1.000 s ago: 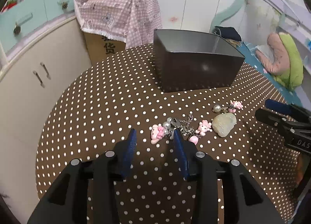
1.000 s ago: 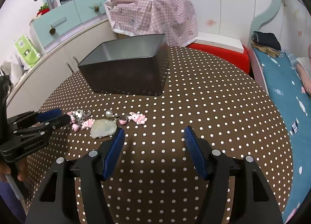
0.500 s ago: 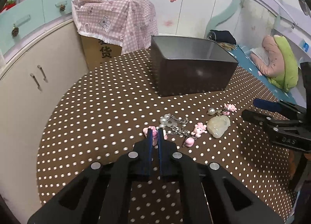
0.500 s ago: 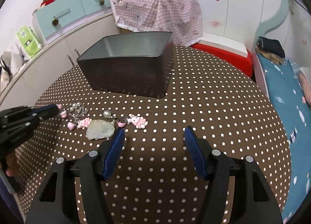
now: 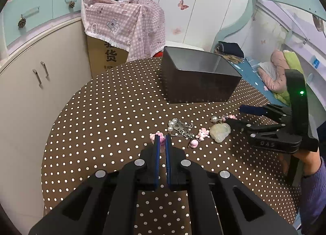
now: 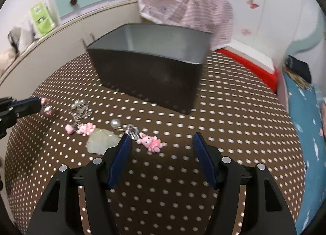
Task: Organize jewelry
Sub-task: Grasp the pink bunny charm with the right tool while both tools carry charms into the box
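Jewelry lies scattered on the polka-dot tablecloth (image 5: 101,125) before the dark bin (image 5: 195,84). Left gripper (image 5: 161,139) is clenched on the pink charm (image 5: 160,138) at the chain's end. Right gripper (image 6: 161,139) is spread wide, straddling a pink bunny charm (image 6: 150,142), not touching.

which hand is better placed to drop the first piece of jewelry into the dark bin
Left. The left hand-held gripper is shut on the pink charm, ready to carry it to the dark bin. The right hand-held gripper is open, holding nothing.
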Available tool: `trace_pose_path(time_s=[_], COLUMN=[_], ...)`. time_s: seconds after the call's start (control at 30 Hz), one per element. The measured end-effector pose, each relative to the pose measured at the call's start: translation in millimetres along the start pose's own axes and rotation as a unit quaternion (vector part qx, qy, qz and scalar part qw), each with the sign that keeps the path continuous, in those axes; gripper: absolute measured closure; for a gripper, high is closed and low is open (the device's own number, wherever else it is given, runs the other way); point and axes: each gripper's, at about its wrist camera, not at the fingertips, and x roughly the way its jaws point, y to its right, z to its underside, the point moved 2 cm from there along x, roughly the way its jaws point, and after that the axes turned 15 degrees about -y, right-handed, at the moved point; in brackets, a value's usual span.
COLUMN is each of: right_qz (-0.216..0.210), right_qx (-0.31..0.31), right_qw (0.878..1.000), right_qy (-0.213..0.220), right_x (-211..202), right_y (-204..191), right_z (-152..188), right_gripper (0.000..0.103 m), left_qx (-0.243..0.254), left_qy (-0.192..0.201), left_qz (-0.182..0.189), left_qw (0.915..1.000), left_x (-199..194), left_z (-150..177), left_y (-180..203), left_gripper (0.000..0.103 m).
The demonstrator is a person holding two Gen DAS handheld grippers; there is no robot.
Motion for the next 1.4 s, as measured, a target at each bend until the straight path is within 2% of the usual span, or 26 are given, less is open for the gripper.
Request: trace_pose_path(time_s=[0.07, 0.17, 0.4, 0.73, 0.93, 1.07, 1.1, 1.17, 1.23, 1.4], right_qz=[-0.01, -0.02, -0.021, -0.034, -0.051, -0.063, -0.065, -0.063, -0.07, -0.073], right_qx=[-0.014, -0.033, -0.019, -0.002, 0.012, 0.024, 0.029, 0.039, 0.051, 0.072], right_qw=[1.0, 0.999, 1.0, 0.999, 0.996, 0.994, 0.994, 0.994, 0.993, 0.993], right_qy=[0.0, -0.004, -0.001, 0.042, 0.068, 0.081, 0.083, 0.085, 0.083, 0.057], right_x=[0.2, -2.6, -11.6, -60.1, -89.1, -103.0, -104.3, -104.7, -99.6, -70.3], right_y=[-4.0, -11.1, -9.2, 1.1, 9.7, 17.8, 19.3, 24.0, 28.2, 34.3], right_z=[-1.9, -1.5, 10.0, 11.3, -3.7, -25.9, -31.6, -45.0, -57.9, -81.3], right_gripper=[0.051, 0.074, 0.077, 0.077, 0.077, 0.077, 0.077, 0.077, 0.077, 0.077], left_qx=[0.0, 0.0, 0.004, 0.02, 0.033, 0.039, 0.039, 0.036, 0.033, 0.016], left_qy=[0.0, 0.001, 0.009, 0.032, 0.039, 0.049, 0.045, 0.04, 0.026, -0.02], left_qz=[0.003, 0.01, 0.027, 0.066, 0.088, 0.108, 0.111, 0.089, 0.083, 0.071], left_qw=[1.0, 1.0, 0.9996, 0.9971, 0.9948, 0.9922, 0.992, 0.9946, 0.9957, 0.9971], left_x=[-0.1, -0.3, -7.9, -31.5, -40.1, -45.8, -43.7, -36.3, -23.6, 14.4], left_z=[-0.8, -2.0, -8.4, -30.0, -55.5, -85.3, -93.5, -111.0, -126.0, -142.5], left_y=[0.9, 1.6, 5.8, 20.6, 34.0, 44.1, 45.6, 48.3, 49.4, 43.5], left_gripper=[0.099, 0.099, 0.099, 0.099, 0.099, 0.099, 0.099, 0.099, 0.099, 0.099])
